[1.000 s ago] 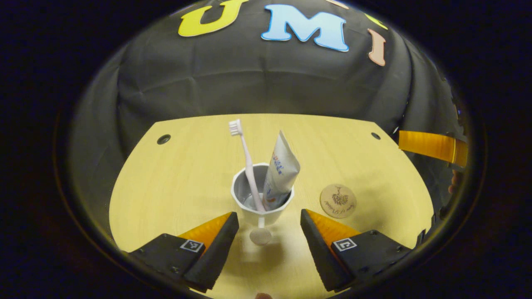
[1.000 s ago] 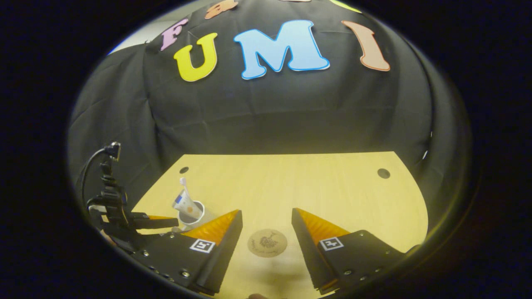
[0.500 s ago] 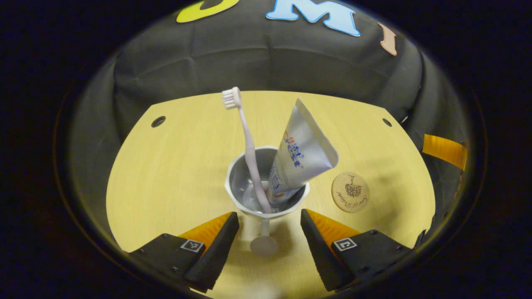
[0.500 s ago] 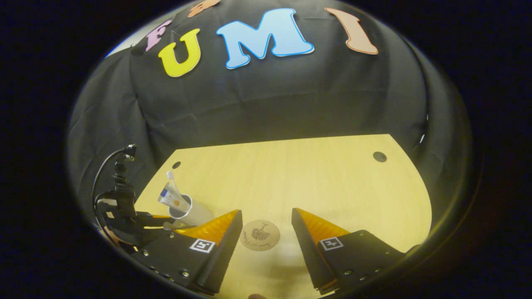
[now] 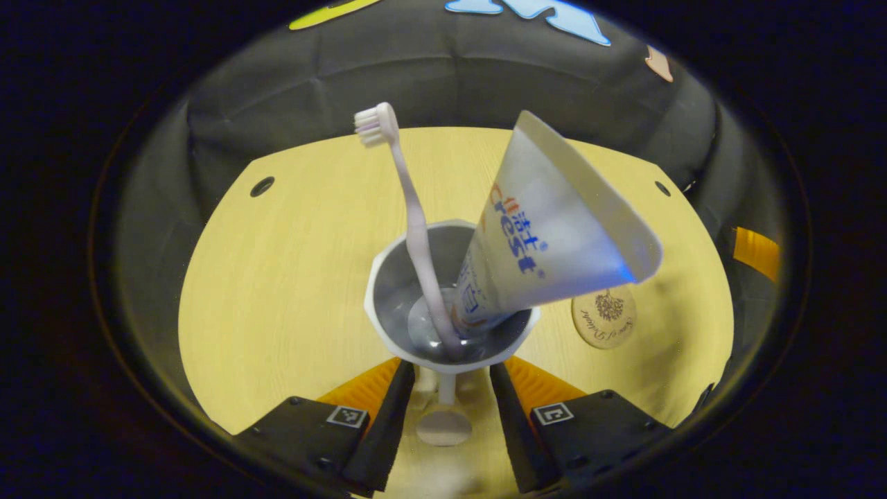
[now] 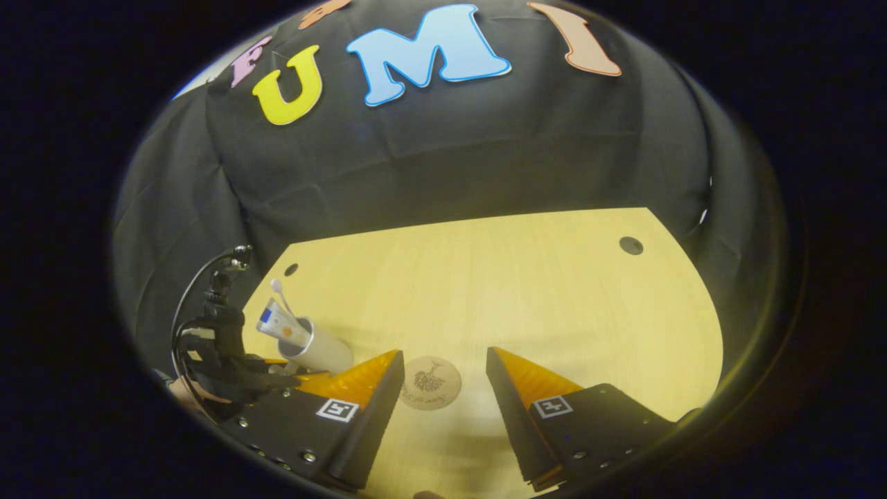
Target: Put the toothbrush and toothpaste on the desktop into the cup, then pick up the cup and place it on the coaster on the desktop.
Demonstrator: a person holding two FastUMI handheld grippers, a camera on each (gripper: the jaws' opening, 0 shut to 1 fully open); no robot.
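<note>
My left claw (image 5: 450, 388) is pinched low on the cup (image 5: 450, 346) so the toothbrush (image 5: 409, 208) and toothpaste (image 5: 547, 235) stay clear; the coaster (image 5: 604, 317) sits just right, right claw (image 6: 443, 381) open, empty.

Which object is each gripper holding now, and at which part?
Left gripper clamps the cup low on its sides, below the rim. Right gripper holds nothing.

Pale wooden tabletop (image 6: 527, 291) — dark round holes at eleven (image 5: 262, 186) and one o'clock (image 5: 663, 188) — black cloth wall (image 6: 450, 159) behind.
</note>
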